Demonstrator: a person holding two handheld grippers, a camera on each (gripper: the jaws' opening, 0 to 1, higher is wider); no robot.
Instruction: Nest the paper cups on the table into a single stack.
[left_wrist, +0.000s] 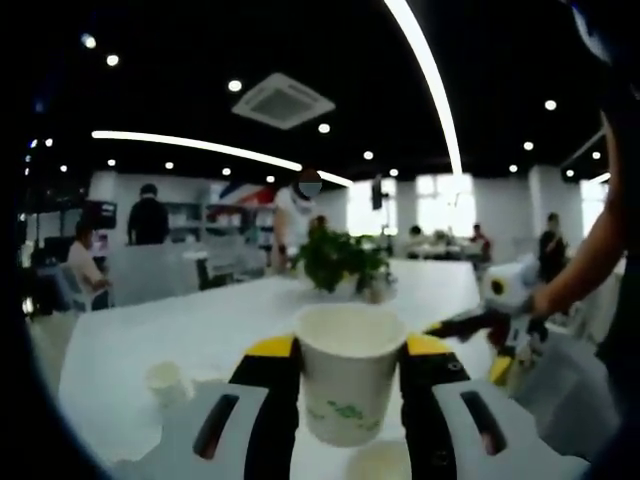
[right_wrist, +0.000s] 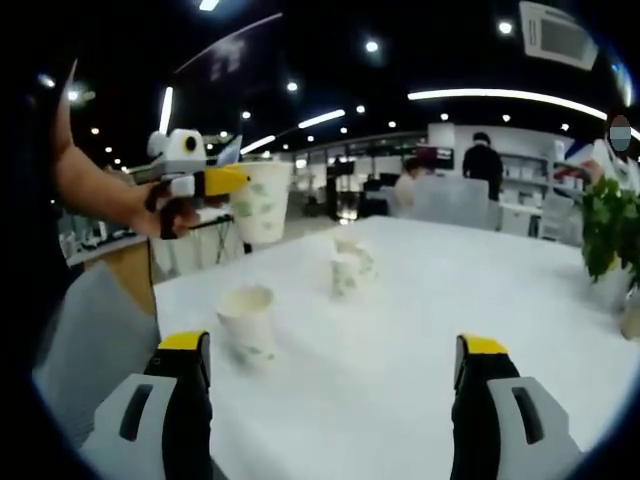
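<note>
In the left gripper view, the left tongs (left_wrist: 350, 400) pinch a white paper cup (left_wrist: 349, 370) between their two yellow-tipped jaws. This held cup stands upright, its open mouth up and its narrow bottom down, so its long way runs straight up and down. It has a small green print low on its side. It is lifted above the white bench (left_wrist: 180, 335).

A small cup (left_wrist: 167, 381) sits on the bench to the left of the tongs, mouth up. The round rim of a low cup (left_wrist: 378, 462) shows just under the held cup. The right tongs (left_wrist: 505, 325) come in from the right side, with a person's arm behind them.

In the right gripper view, the right tongs (right_wrist: 333, 385) are spread wide with nothing between them. A near cup (right_wrist: 247, 322) stands upright on the bench just ahead of the left jaw, mouth up. Farther back, near the middle of the bench, stands a short stack of cups (right_wrist: 349, 268) (it is too blurry to count them). They also stand mouth up.

At the upper left of this view, a hand (right_wrist: 170, 215) holds the left tongs up in the air, and the held cup sits upright in them, well apart from the cups on the bench.

A leafy green plant (left_wrist: 340, 260) stands at the far end of the bench. People stand and sit in the room behind.
</note>
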